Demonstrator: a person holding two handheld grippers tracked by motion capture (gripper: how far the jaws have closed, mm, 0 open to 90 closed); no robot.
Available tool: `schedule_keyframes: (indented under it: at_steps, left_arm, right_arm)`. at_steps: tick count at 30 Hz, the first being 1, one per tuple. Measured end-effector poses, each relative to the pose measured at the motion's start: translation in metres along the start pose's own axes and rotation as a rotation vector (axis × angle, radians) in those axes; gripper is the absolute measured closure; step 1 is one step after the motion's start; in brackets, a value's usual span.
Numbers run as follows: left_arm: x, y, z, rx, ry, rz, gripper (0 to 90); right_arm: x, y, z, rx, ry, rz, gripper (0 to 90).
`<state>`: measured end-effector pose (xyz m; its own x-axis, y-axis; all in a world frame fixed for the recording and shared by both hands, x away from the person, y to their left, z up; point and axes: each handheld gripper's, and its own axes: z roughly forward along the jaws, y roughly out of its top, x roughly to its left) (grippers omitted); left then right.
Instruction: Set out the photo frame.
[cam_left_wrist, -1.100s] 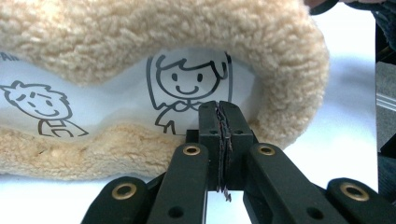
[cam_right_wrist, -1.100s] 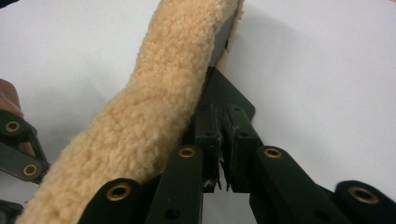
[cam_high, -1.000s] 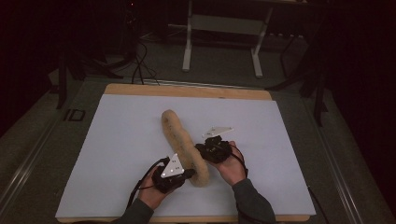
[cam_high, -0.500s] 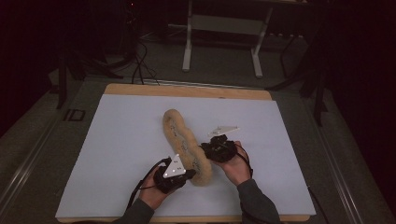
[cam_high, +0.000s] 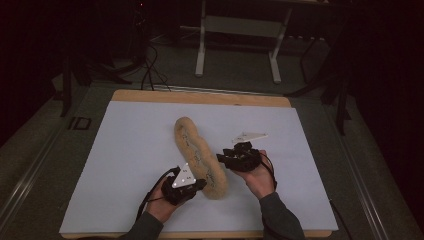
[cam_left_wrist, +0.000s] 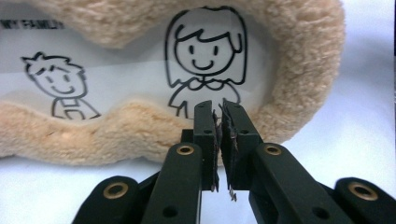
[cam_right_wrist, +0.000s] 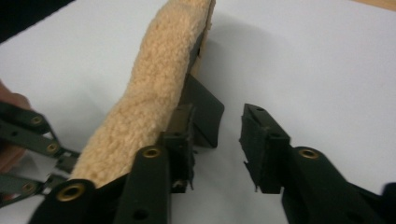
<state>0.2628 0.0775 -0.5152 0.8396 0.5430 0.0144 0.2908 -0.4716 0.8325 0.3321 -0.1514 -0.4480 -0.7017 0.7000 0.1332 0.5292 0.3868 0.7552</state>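
The fuzzy tan pencil case (cam_high: 200, 157) lies diagonally near the middle of the white mat (cam_high: 115, 165), its far end toward 11 o'clock and its near end toward 5 o'clock, between the two grippers. The left gripper (cam_high: 196, 184) pinches the case's near edge at about 7 o'clock from its centre; in the left gripper view the jaws stand almost together on the plush rim (cam_left_wrist: 154, 135) below the clear window with cartoon figures (cam_left_wrist: 205, 56). That hold looks thin, so the rim could slip out if the case is tugged. The right gripper (cam_high: 224, 159), at 3 o'clock of the near end, has just been opening; its jaws stand apart with nothing between them, one jaw beside the plush flank (cam_right_wrist: 149, 93). With this side freed, the case could sag or twist. Both hands rest low, palms inward.
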Motion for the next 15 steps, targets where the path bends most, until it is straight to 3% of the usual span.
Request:
schedule_keyframes:
  at_steps: [15]
  left_arm:
    - [0.01,-0.002,-0.009,-0.005,0.041,-0.041,76.2]
  right_arm:
    - [0.004,0.003,-0.025,-0.001,0.054,0.009,50.6]
